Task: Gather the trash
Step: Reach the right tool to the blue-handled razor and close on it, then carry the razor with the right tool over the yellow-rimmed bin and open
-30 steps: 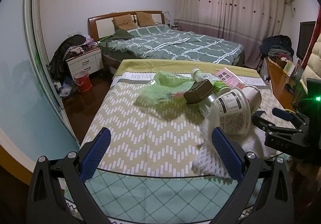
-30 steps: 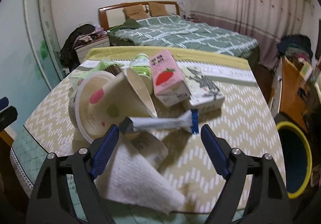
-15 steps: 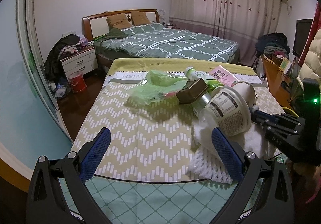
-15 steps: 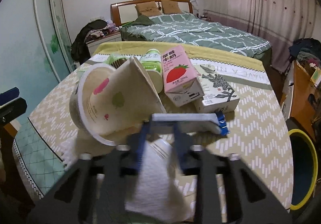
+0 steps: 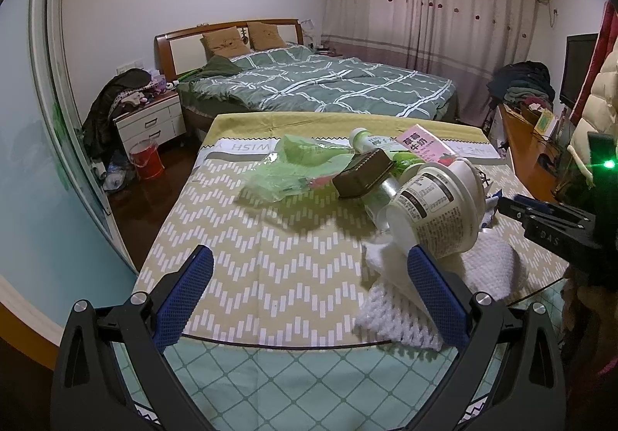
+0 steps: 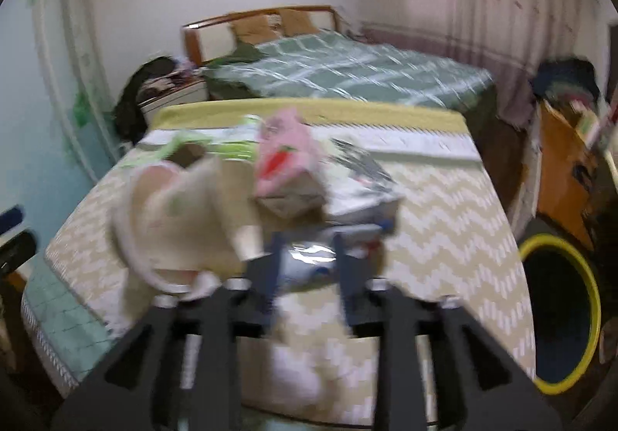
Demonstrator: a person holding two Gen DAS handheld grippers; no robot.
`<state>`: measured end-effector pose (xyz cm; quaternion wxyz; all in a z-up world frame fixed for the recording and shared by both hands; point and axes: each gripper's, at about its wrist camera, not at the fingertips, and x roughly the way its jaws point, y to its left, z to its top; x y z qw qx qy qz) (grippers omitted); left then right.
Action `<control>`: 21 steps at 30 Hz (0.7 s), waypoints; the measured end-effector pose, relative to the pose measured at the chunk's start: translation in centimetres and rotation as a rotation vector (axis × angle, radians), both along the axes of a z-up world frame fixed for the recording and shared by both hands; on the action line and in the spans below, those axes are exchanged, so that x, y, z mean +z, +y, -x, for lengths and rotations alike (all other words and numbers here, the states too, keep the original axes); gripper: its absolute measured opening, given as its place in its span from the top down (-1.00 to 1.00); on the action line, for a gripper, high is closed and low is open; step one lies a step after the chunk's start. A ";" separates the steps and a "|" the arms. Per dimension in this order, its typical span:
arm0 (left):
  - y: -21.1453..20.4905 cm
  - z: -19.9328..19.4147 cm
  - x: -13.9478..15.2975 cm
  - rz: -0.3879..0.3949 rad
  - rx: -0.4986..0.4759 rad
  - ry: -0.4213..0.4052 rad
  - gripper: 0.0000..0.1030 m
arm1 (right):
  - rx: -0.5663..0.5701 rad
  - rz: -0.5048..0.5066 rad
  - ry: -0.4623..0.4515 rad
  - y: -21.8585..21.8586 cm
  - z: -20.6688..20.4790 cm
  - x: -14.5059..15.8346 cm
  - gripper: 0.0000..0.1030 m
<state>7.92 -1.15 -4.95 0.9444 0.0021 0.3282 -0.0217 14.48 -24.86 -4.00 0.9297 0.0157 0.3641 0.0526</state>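
A heap of trash lies on the zigzag tablecloth [image 5: 270, 261]: a green plastic bag [image 5: 293, 168], a brown box [image 5: 363, 174], a paper noodle cup [image 5: 436, 210], a pink milk carton [image 5: 421, 147] and white paper towel [image 5: 401, 299]. My left gripper [image 5: 309, 295] is open and empty at the table's near edge. My right gripper [image 6: 309, 261] is shut on a white and blue wrapper [image 6: 328, 241], lifted just above the heap; this view is blurred. The right gripper also shows at the right in the left wrist view [image 5: 548, 222].
A yellow-rimmed bin [image 6: 560, 319] stands on the floor right of the table. A bed [image 5: 320, 87] lies beyond the table, with a nightstand [image 5: 150, 121] and red bucket [image 5: 146, 160] on the left. A wooden desk [image 5: 529, 156] stands at the right.
My right gripper closed on the white and blue wrapper and is lifting it from the heap. My left gripper has stayed open and drawn back slightly.
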 end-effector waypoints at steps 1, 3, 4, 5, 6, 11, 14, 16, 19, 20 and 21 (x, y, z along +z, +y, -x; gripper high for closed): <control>0.0 0.0 -0.1 0.004 0.000 0.002 -0.93 | -0.026 0.006 0.012 -0.4 -0.3 -0.4 -0.04; 0.0 -0.2 -0.2 0.011 -0.002 0.012 -0.93 | -0.067 0.002 0.042 -1.1 -1.1 -1.3 -0.14; 0.0 -0.3 -0.4 0.010 -0.005 0.015 -0.93 | -0.078 -0.003 0.053 -1.4 -1.3 -1.6 -0.16; -0.1 -0.4 -0.4 0.006 -0.008 0.018 -0.93 | -0.094 -0.007 0.067 -1.6 -1.7 -1.9 -0.19; -0.2 -0.4 -0.5 0.004 -0.009 0.018 -0.93 | -0.100 -0.012 0.076 -1.7 -2.0 -2.1 -0.20; -0.2 -0.7 -0.4 0.006 -0.012 0.019 -0.93 | -0.110 -0.052 0.122 -1.7 -3.7 -3.1 -0.20; -0.3 -0.8 -0.5 0.007 -0.016 0.018 -0.93 | -0.110 -0.098 0.159 -1.7 -4.6 -3.6 -0.20; -0.3 -0.8 -0.5 0.008 -0.019 0.020 -0.93 | -0.114 -0.133 0.180 -1.9 -5.0 -4.1 -0.08; -0.3 -0.7 -0.7 0.010 -0.023 0.022 -0.93 | -0.129 -0.195 0.180 -2.5 -4.9 -3.8 0.52; -0.3 -0.7 -0.6 0.010 -0.022 0.021 -0.93 | -0.136 -0.210 0.168 -2.9 -4.7 -3.6 0.67; -0.3 -0.7 -0.7 0.010 -0.022 0.020 -0.93 | -0.140 -0.219 0.159 -3.1 -4.5 -3.3 0.72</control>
